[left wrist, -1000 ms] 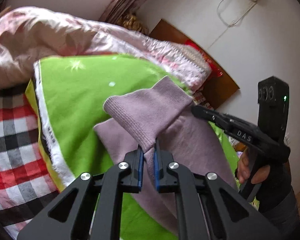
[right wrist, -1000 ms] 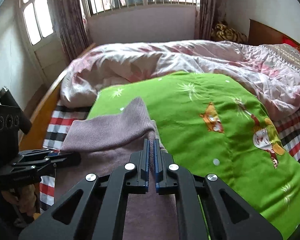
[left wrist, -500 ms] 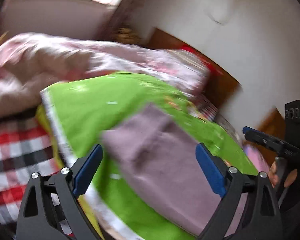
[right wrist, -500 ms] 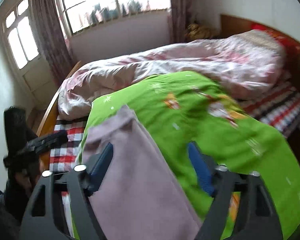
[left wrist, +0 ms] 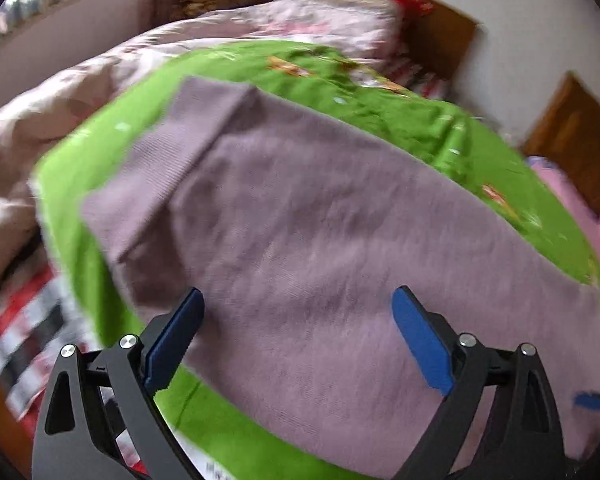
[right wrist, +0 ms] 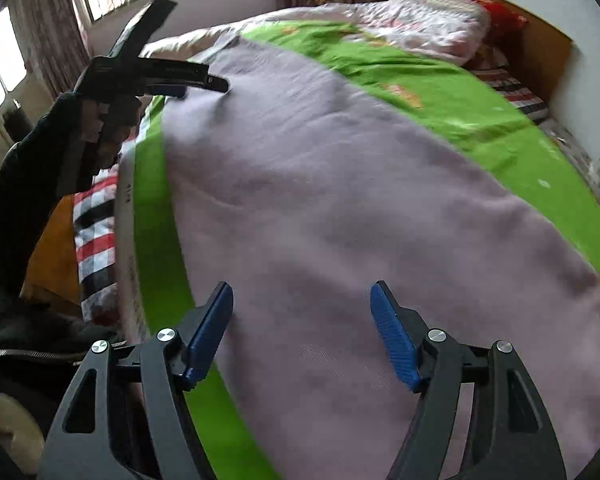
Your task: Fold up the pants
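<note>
1. The mauve knit pants (left wrist: 300, 220) lie spread flat on a bright green printed blanket (left wrist: 400, 120) on a bed, running from a ribbed band at the far left toward the near right in the left wrist view. In the right wrist view the pants (right wrist: 340, 200) fill most of the middle, with the green blanket (right wrist: 440, 80) showing along their left and far-right edges.

2. The left gripper (left wrist: 298, 332) hangs above the near part of the pants with its blue pads far apart; nothing sits between them and they press on no cloth. From the right wrist view the same left gripper (right wrist: 196, 82) shows at the far left, over the far end of the pants, held by a hand (right wrist: 108, 116) in a dark sleeve (right wrist: 24, 184).

3. The right gripper (right wrist: 302, 320) is also over the pants, near their close end. Its jaws are apart and closing, with no fabric caught between the pads.

4. Beyond the green blanket lies a rumpled pink floral quilt (left wrist: 80, 92), and a red, white and black checked sheet (left wrist: 20, 320) shows at the near left edge of the bed.

5. A wooden headboard (right wrist: 540, 44) stands against the white wall at the far right, and a window with curtains (right wrist: 60, 20) is at the far left. Both views are somewhat blurred.
</note>
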Demonstrator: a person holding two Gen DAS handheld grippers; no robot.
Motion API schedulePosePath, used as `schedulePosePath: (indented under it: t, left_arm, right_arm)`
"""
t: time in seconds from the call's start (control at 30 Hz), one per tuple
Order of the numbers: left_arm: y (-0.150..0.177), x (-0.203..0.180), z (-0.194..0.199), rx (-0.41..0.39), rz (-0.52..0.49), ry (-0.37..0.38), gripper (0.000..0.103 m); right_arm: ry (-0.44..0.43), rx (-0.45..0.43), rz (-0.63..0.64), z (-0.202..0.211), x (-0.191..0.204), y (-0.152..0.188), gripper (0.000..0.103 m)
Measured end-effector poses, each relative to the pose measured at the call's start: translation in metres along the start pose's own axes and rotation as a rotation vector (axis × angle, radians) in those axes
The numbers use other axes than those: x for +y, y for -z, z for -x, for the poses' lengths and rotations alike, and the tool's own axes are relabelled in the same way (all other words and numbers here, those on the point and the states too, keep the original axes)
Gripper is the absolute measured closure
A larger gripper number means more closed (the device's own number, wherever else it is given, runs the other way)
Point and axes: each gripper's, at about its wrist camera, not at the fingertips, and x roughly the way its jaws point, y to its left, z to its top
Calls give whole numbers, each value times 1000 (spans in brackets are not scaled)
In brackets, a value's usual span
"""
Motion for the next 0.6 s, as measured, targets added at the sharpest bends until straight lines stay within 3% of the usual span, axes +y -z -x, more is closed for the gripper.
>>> schedulePosePath:
  t: [0.1, 0.17, 0.27, 0.33, 0.4, 0.43, 0.47, 0.57, 0.6]
  left_arm:
    - [-10, -51, 38, -100, -102, 123, 8]
    - [-9, -114, 55, -117, -254, 244, 7]
    - [9, -211, 45, -57, -490, 380, 6]
    - [19, -251, 19, 40, -538, 418, 6]
    - [30, -275, -8, 100, -570, 393, 6]
    - [34, -284, -26, 107, -583, 327, 7]
    - [36, -288, -31, 66, -597, 289, 4]
    - [38, -297, -24, 37, -576, 213, 5]
    - [38, -300, -15, 5, -560, 185, 6]
  right_arm:
    - [69, -98, -88, 36, -40, 10, 31]
    - [146, -122, -168, 48, -73, 19, 31]
    - [187, -142, -277, 55, -124, 32, 29]
    - [221, -88, -361, 48, -160, 44, 28]
    - [223, -69, -423, 43, -188, 59, 26]
    - [228, -55, -467, 41, -202, 69, 26]
    - [251, -37, -517, 42, -214, 78, 26]
    - [236, -124, -569, 74, -218, 98, 25]
    - [257, -169, -574, 95, -215, 108, 20]
